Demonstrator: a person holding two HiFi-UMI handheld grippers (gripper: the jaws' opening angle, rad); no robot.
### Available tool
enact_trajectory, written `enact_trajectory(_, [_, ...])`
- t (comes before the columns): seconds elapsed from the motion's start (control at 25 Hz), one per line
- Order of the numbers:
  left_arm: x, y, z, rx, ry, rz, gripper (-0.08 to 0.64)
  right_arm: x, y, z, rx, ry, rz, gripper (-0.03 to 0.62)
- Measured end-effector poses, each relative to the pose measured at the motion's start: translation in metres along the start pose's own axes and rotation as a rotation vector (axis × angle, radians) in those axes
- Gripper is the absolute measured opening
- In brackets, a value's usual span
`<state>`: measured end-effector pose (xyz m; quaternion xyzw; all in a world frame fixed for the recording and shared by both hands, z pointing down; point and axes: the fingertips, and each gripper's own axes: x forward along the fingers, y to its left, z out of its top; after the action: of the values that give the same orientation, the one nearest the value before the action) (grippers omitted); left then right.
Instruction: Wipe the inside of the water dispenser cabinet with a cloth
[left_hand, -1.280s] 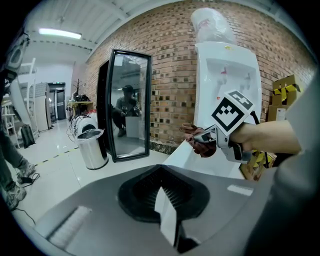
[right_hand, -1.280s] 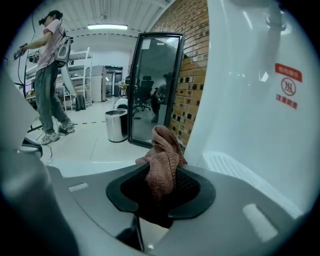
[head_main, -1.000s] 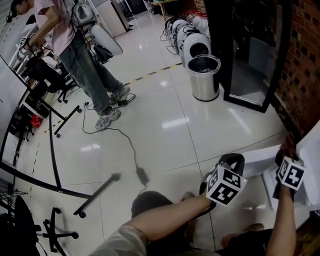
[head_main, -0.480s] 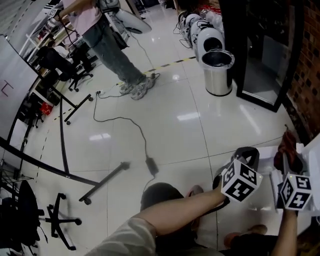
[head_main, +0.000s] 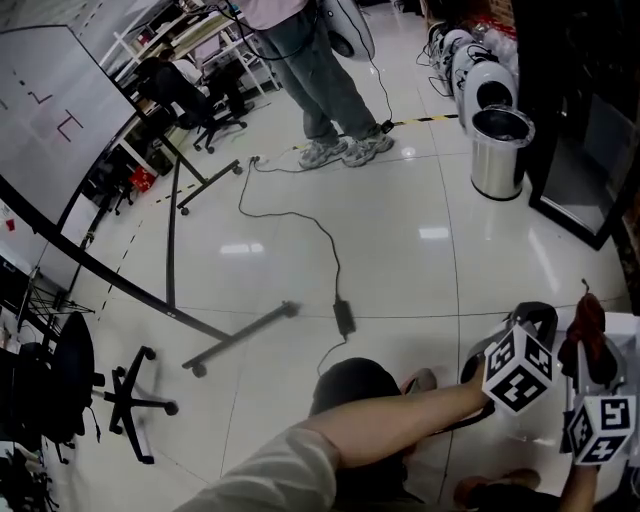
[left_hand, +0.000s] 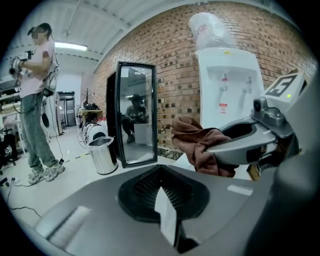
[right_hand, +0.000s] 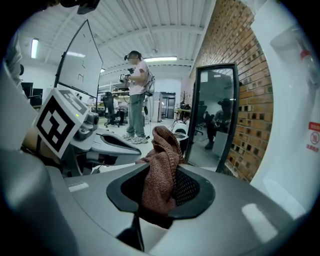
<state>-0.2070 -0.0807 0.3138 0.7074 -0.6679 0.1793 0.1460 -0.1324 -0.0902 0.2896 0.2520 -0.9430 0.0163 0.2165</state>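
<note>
Between the right gripper's (right_hand: 160, 197) jaws hangs the brown cloth (right_hand: 161, 165), pinched by the pads, with its top bunched above them. Just beside it, the left gripper (left_hand: 167, 210) has its jaws together on nothing. Only the left gripper view shows the white water dispenser (left_hand: 227, 85) against the brick wall, with a bottle (left_hand: 210, 30) on top; its red sticker (left_hand: 223, 108) is too small to read. Only the head view shows the black office chair (head_main: 125, 395).
</note>
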Motion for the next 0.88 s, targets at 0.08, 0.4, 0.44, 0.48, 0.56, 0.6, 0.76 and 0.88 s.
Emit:
enact_trajectory(0.08, [-0.001,-0.001,-0.006,0.003,0.002,-0.005,0.0,0.0,0.012,-0.006,-0.009,0.013,0.013,0.129])
enact_trajectory(0.4, [-0.008,0.033,-0.016,0.018,0.012,0.038,0.0,0.03,0.052,-0.02,-0.071,0.066,0.093,0.129])
enact_trajectory(0.44, [-0.006,0.03,-0.015,0.015,0.015,0.032,0.0,0.028,0.053,-0.025,-0.076,0.085,0.098,0.129])
enact_trajectory(0.48, [-0.004,0.028,-0.015,0.011,0.018,0.028,0.0,0.027,0.055,-0.029,-0.08,0.103,0.105,0.129])
enact_trajectory(0.56, [0.001,0.028,-0.014,0.001,0.023,0.029,0.0,0.028,0.057,-0.036,-0.092,0.13,0.126,0.129])
enact_trajectory(0.6, [0.002,0.03,-0.013,-0.005,0.024,0.033,0.0,0.029,0.059,-0.039,-0.1,0.143,0.138,0.129])
enact_trajectory(0.76, [0.004,0.037,-0.015,-0.018,0.025,0.036,0.0,0.039,0.068,-0.059,-0.138,0.209,0.17,0.129])
enact_trajectory(0.88, [0.007,0.042,-0.021,-0.023,0.035,0.035,0.0,0.049,0.072,-0.075,-0.163,0.249,0.186,0.129])
